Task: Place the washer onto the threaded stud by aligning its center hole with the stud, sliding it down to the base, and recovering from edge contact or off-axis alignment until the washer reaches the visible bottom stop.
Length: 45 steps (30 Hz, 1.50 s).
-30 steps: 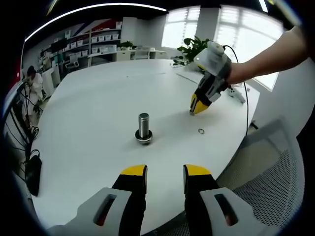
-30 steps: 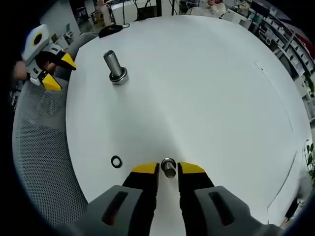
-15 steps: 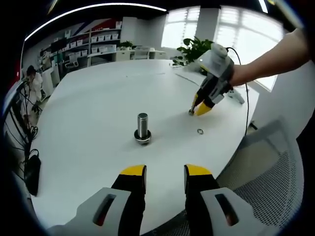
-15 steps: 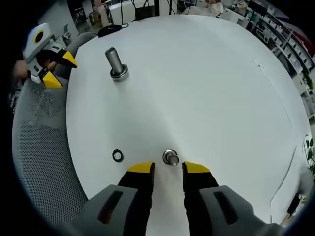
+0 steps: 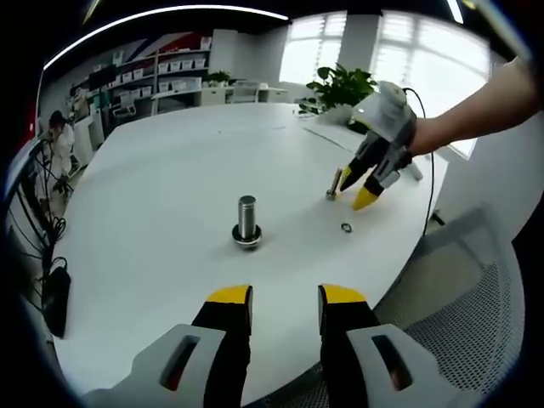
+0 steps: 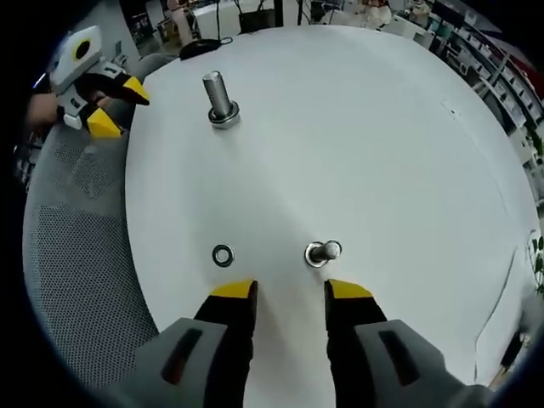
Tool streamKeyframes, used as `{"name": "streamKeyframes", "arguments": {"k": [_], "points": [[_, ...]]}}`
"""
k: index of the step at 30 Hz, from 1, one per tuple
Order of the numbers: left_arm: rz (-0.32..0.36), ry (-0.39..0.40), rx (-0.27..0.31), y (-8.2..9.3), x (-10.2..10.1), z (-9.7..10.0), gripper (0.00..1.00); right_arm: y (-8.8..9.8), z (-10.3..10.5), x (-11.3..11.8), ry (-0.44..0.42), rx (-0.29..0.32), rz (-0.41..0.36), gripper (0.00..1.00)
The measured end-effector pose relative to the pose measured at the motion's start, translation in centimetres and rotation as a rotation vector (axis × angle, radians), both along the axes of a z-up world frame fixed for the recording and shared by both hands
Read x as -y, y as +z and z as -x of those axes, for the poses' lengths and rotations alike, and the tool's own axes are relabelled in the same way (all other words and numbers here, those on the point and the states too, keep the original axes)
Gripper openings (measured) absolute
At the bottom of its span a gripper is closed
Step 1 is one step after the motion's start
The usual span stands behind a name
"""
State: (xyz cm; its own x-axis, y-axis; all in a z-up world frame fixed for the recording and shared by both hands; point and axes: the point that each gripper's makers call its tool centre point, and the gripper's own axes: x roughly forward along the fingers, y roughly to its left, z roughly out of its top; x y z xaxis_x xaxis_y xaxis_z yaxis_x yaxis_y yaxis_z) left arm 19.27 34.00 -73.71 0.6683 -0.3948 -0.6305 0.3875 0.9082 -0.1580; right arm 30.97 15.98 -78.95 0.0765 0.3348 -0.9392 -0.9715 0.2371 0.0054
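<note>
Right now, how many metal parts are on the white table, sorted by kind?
Large stud with a collar at its base: 1
Small stud: 1
Loose washer: 1
Total: 3

My left gripper (image 5: 286,296) has black jaws capped in yellow, on grey bodies with a dark slot in each. My right gripper (image 6: 291,291) is built the same; seen from outside (image 5: 361,189), it carries a pale grey housing, with a thin black cable trailing behind
</note>
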Motion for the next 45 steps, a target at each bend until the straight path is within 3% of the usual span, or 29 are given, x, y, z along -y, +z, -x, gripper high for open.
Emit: {"name": "streamKeyframes", "arguments": {"k": [21, 28, 43, 45], "points": [[-0.001, 0.007, 0.003, 0.1, 0.0, 0.0, 0.29, -0.4, 4.5, -2.9, 0.08, -0.033, -0.059, 0.39], [0.001, 0.013, 0.005, 0.1, -0.1, -0.1, 0.29, -0.6, 4.5, -3.1, 0.131, -0.01, -0.036, 0.37], [0.008, 0.018, 0.009, 0.2, -0.2, -0.1, 0.29, -1.1, 5.0, -3.2, 0.168, 0.007, -0.021, 0.38], [0.009, 0.017, 0.011, 0.3, -0.1, -0.1, 0.29, -1.1, 5.0, -3.2, 0.143, 0.007, -0.025, 0.37]]}}
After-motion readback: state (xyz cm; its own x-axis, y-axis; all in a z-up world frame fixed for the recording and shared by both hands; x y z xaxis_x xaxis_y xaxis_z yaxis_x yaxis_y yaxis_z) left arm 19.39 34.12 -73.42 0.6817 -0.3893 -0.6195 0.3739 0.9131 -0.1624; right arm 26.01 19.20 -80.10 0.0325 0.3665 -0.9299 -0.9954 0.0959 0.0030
